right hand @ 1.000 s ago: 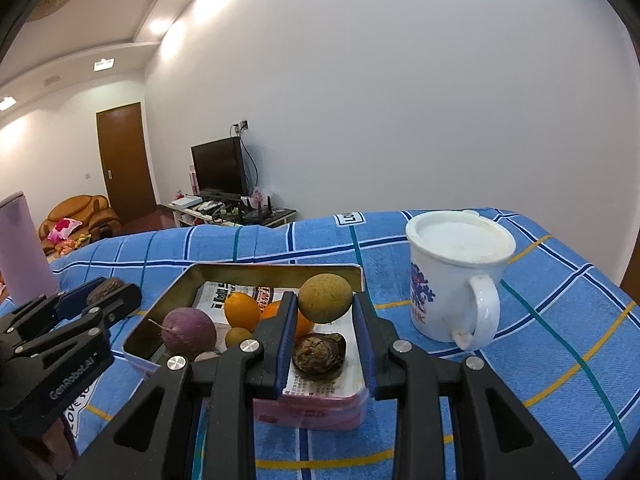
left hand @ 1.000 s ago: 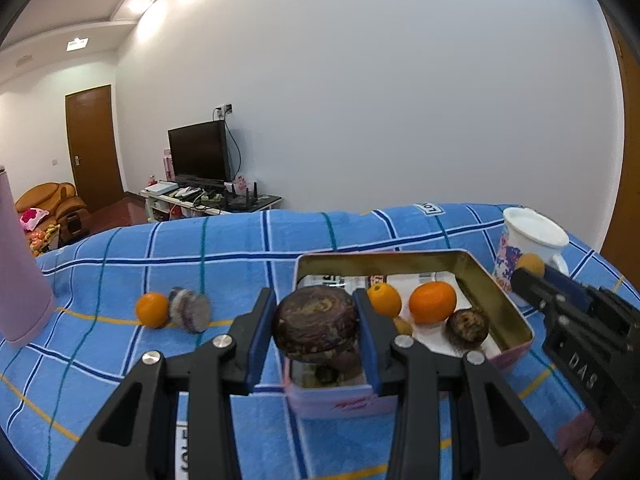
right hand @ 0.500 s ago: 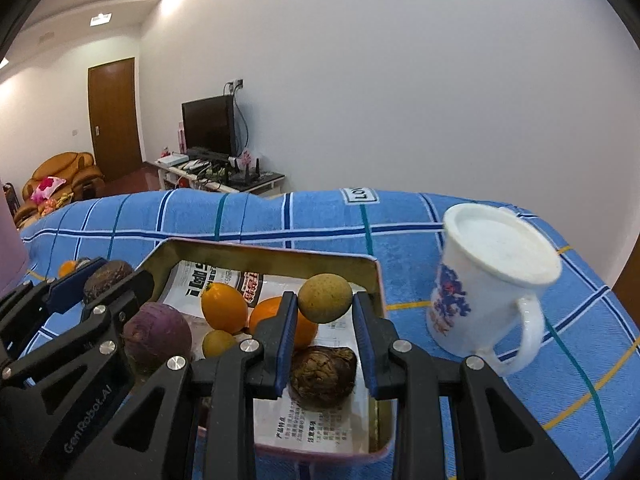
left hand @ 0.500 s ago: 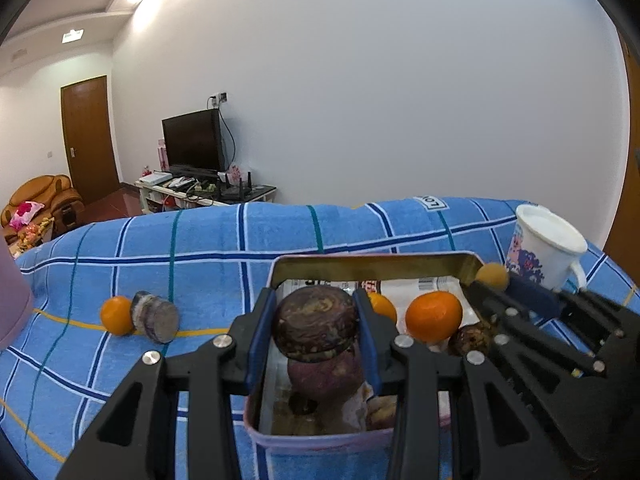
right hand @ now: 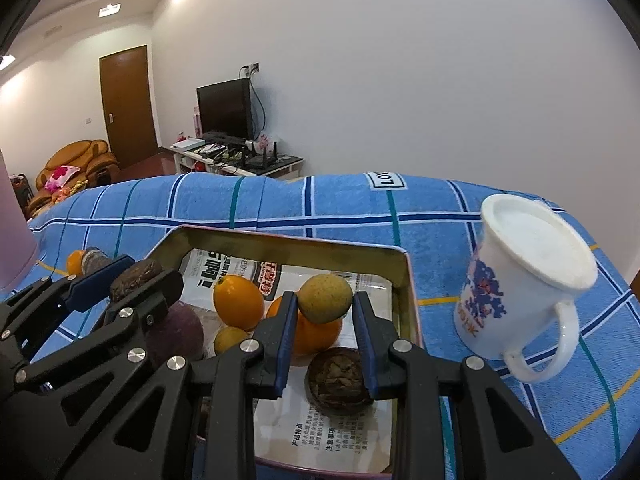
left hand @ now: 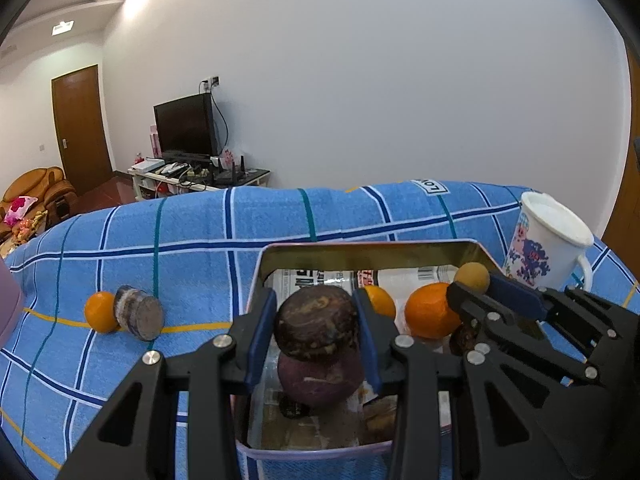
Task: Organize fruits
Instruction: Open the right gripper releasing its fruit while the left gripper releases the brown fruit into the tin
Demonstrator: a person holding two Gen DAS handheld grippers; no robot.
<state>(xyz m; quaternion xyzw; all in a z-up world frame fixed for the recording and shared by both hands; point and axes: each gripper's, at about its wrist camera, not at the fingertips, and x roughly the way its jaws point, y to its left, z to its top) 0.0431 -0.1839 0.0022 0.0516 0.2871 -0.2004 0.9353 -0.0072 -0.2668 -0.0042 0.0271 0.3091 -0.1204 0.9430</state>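
Fruits: dark brown fruit clamped in left gripper, yellow-green fruit clamped in right gripper, both frame centre above tin tray; oranges inside tray.

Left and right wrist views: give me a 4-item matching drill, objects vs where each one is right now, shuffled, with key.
Things:
1. dark brown fruit
2. yellow-green fruit
3. white mug
4. grey-brown disc

Places:
A. on the blue cloth, touching a small orange, outside the tin
B. clamped in the right gripper above the tin
C. clamped in the left gripper above a purple fruit
D. standing on the cloth right of the tin

Pairs: 1-C, 2-B, 3-D, 4-A
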